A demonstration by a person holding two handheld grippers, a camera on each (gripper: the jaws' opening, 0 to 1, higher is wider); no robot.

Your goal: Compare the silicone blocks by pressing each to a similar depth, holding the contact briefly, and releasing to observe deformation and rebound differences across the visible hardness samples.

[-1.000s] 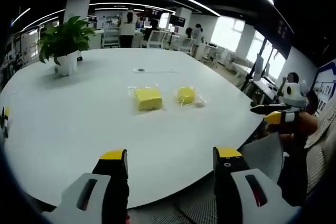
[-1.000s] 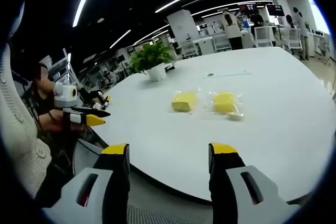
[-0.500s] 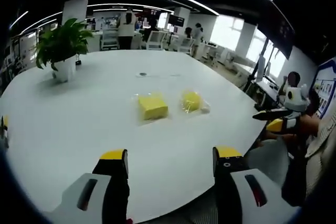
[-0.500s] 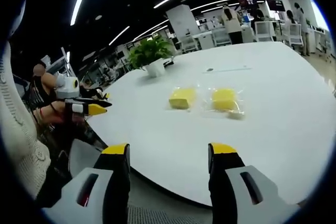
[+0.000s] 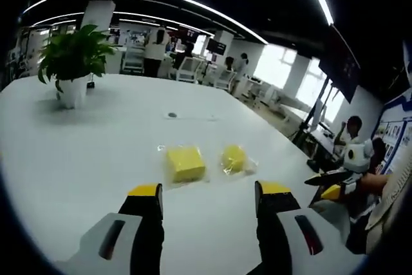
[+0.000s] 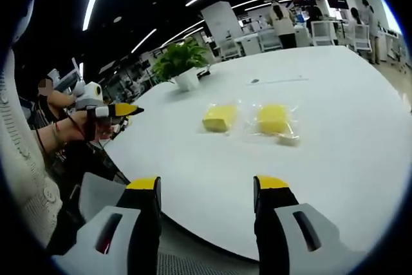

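Two silicone blocks (image 5: 185, 163) (image 5: 234, 158) bagged, side by side on table (image 5: 77, 146) — both hand-held grippers (image 5: 207, 192) (image 6: 206, 185) wide, empty

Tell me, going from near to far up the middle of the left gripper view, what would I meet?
Gripper jaws, open → two yellow blocks in clear wrap, side by side → small dark spot on the white table → people and chairs beyond the far edge.
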